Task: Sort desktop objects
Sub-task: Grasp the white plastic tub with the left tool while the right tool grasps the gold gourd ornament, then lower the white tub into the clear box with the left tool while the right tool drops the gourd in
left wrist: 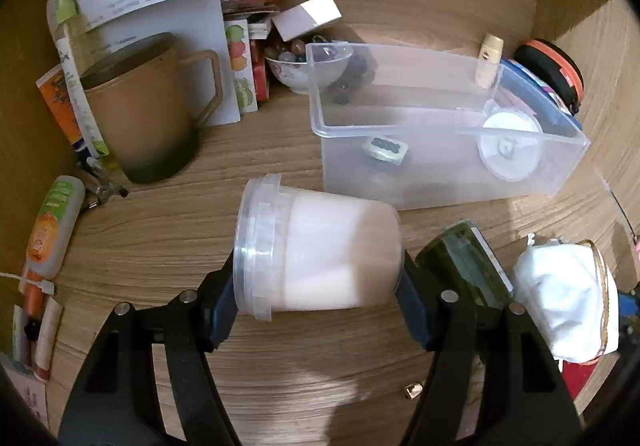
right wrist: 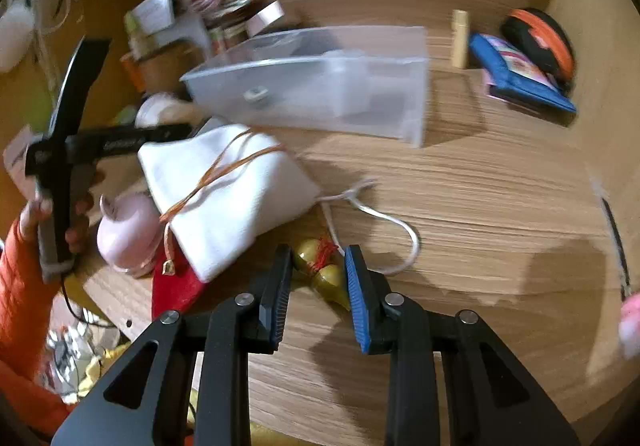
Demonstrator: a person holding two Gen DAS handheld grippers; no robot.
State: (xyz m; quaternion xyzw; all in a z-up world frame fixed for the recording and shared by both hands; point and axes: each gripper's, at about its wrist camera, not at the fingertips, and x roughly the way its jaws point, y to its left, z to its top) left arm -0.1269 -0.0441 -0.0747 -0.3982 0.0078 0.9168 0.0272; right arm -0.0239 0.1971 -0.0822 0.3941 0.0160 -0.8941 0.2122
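Observation:
In the left wrist view a clear lidded tub (left wrist: 320, 250) with white contents lies on its side on the wooden desk (left wrist: 260, 158). My left gripper (left wrist: 316, 286) is shut on it, one pad on the lid and the other on the base. In the right wrist view a small olive-gold gourd charm (right wrist: 320, 270) with red thread lies on the desk between my right gripper's (right wrist: 318, 280) blue pads. The pads touch both its sides. A clear plastic box (left wrist: 440, 118) stands beyond the tub, with a white reel and a small pale green piece inside.
A brown mug (left wrist: 148, 106), tubes and papers crowd the left. A bowl of stones (left wrist: 288, 66) sits behind the box. A white drawstring pouch (right wrist: 224, 190), a pink round thing (right wrist: 128, 234) and a white cord (right wrist: 380, 214) lie near the gourd. A blue wallet (right wrist: 520, 74) lies far right.

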